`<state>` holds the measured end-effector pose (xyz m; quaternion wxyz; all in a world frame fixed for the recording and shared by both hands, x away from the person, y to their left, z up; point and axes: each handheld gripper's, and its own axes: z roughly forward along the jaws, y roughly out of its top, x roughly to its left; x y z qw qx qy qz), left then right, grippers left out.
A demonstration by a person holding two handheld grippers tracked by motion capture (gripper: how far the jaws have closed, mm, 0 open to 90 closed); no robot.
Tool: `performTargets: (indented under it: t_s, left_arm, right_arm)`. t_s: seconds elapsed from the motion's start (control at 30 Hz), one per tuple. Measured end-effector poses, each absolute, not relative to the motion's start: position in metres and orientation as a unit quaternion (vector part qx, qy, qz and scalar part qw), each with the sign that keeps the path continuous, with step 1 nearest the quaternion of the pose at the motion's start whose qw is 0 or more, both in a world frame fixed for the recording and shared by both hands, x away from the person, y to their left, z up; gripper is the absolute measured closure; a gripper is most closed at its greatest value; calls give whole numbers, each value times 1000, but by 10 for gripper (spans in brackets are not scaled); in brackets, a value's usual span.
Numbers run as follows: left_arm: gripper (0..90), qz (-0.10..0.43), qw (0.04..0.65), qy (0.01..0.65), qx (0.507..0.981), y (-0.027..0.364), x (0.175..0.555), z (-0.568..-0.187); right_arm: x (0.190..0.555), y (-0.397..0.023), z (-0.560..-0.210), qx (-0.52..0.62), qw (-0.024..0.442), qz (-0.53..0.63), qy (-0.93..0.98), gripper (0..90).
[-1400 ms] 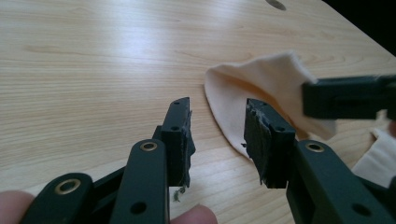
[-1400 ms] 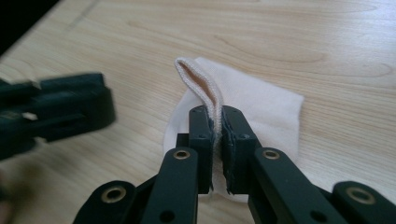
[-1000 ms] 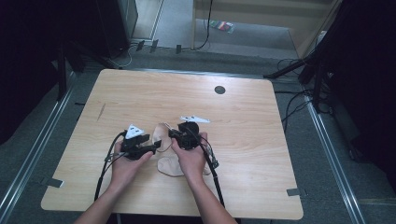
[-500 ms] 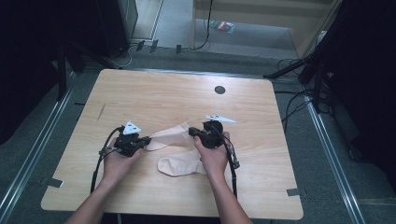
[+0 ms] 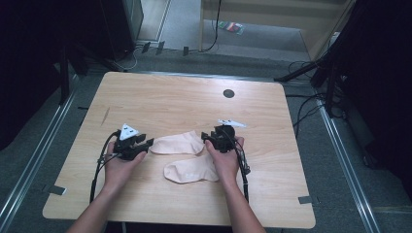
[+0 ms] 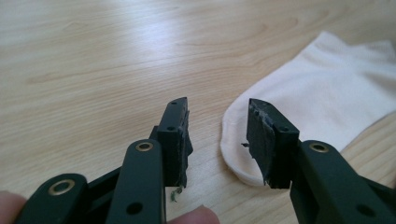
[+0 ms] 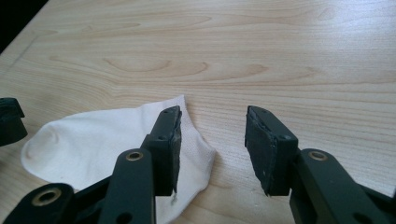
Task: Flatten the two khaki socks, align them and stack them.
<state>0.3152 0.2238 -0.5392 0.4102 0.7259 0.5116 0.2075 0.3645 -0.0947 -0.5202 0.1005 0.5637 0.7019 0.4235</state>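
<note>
Two pale socks lie on the wooden table (image 5: 170, 97). The upper sock (image 5: 177, 144) lies flat and stretched out between my two grippers; the lower sock (image 5: 192, 171) rests just in front of it. My left gripper (image 5: 148, 142) stands at the upper sock's left end, its jaws just opened, and the sock's rounded end (image 6: 327, 102) lies on the table by the right jaw, unpinched. My right gripper (image 5: 206, 138) is at the sock's right end, also just opened. The sock's corner (image 7: 102, 135) lies under its left jaw, and nothing is between the pads (image 7: 212, 140).
A dark round hole (image 5: 228, 93) sits near the table's far edge. Cables trail from both grippers back over the front edge. Dark stands and cables stand on the floor to the right (image 5: 330, 87). The left gripper's tip (image 7: 9, 121) shows at the right gripper view's left edge.
The hands have moved apart, drawing one sock out flat above the other. Both grippers were shut on its ends half a second ago and have let go.
</note>
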Motion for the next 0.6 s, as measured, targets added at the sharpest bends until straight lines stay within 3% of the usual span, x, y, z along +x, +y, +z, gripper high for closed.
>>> performTargets:
  t_s: [0.13, 0.33, 0.43, 0.5, 0.6]
  left_arm:
    - [569, 187, 417, 524, 719, 223, 314, -541]
    - [537, 195, 377, 519, 742, 209, 315, -549]
    - [577, 206, 363, 512, 751, 205, 314, -550]
    - [670, 201, 371, 508, 751, 203, 314, -551]
    - [772, 201, 371, 498, 758, 201, 314, -551]
  right_arm:
    - [360, -89, -520, 549, 96, 419, 717, 550]
    - [360, -67, -530, 529, 136, 359, 757, 549]
    - [360, -65, -536, 532, 154, 336, 762, 597]
    - [359, -63, -536, 529, 167, 328, 765, 645]
    - [358, -62, -536, 520, 176, 319, 773, 788]
